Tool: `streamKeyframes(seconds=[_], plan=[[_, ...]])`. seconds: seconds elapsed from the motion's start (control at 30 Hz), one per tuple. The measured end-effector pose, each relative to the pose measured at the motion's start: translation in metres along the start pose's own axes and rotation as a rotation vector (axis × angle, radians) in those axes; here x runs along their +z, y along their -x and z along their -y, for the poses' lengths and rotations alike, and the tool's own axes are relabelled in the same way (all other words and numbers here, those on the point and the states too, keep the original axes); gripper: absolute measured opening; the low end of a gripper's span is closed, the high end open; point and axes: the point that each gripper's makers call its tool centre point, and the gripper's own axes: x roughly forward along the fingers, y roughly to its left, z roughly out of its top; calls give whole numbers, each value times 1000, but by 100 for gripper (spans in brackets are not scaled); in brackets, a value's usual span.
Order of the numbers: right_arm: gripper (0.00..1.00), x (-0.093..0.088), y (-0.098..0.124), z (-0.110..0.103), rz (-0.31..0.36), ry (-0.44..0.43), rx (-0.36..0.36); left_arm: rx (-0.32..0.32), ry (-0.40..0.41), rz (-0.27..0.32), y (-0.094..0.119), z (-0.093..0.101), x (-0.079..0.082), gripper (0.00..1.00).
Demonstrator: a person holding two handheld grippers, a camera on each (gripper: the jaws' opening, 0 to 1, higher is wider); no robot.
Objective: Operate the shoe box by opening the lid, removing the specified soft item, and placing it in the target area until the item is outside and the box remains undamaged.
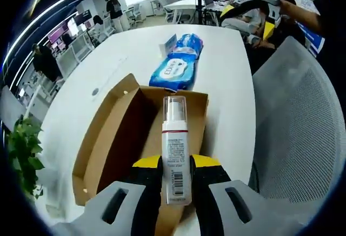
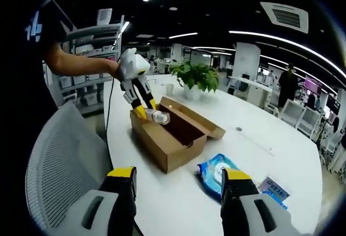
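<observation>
Already the shoe box point(image 1: 116, 139) lies open on the white table point(image 1: 227, 68), its lid flap folded out flat to one side, so the opening step looks done. The left gripper point(image 1: 177, 179) has its jaws closed narrow around a pump bottle point(image 1: 175, 149), white with a clear cap and a printed label, and holds it above the open box mouth; in the right gripper view the same left gripper point(image 2: 147, 113) hangs over the box's near end with the bottle point(image 2: 158, 117) pinched at its tips, a person's hand above it. Whether the bottle is the item the task means, I cannot tell, since it looks rigid rather than soft. A blue pack of wipes point(image 1: 177, 63) lies on the table just beyond the box, with a smaller blue packet point(image 2: 274, 188) near it. The right gripper point(image 2: 180, 193) is empty, jaws spread wide, well apart from the box point(image 2: 170, 136). By my judgement the removal is about midway: the bottle is lifted but not yet set down outside. The box shows no tears or crushing
</observation>
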Motion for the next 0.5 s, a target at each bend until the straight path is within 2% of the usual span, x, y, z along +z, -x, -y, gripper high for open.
streamKeyframes(seconds=[0.27, 0.5], plan=[[57, 2, -8, -10, 2, 14, 29, -17, -22, 26, -5, 9, 10, 19], [50, 5, -13, -18, 7, 27, 63, -67, -71, 63, -12, 29, 27, 19]])
